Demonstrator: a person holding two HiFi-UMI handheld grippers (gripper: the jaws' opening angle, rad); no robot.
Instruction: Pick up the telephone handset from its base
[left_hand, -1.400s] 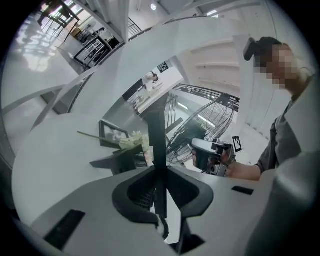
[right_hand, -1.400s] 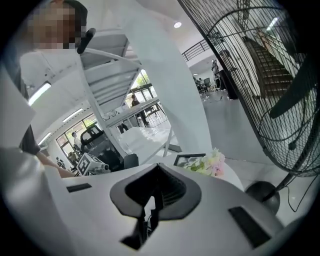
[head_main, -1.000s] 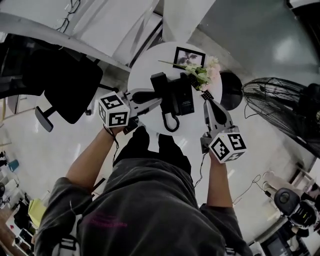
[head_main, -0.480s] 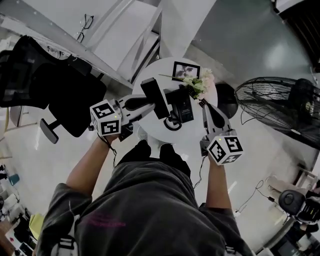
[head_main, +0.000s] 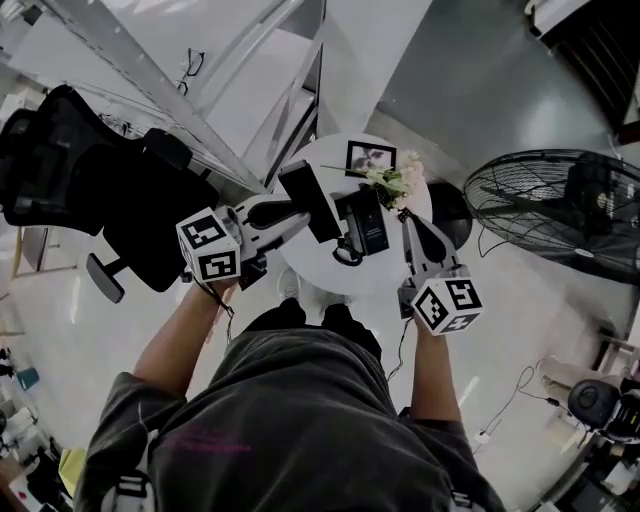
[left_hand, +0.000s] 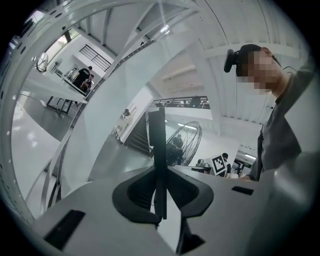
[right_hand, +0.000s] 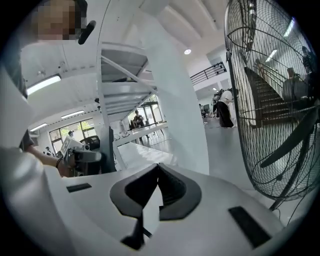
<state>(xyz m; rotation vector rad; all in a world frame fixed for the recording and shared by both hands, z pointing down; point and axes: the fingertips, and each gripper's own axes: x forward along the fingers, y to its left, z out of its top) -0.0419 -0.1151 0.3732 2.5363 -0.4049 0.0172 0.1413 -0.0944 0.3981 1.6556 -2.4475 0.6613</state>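
Gripping the telephone handset between its jaws, the left gripper is holding it clear of the base below the jaws on the bench, so the pick-up is looking done, while the right gripper is sitting with jaws closed and empty.

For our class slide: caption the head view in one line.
Left gripper holds the handset off its base on the table; right gripper shut, empty.

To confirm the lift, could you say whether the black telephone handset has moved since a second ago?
Yes: the handset, in the left gripper, has lifted leftward off its black base.
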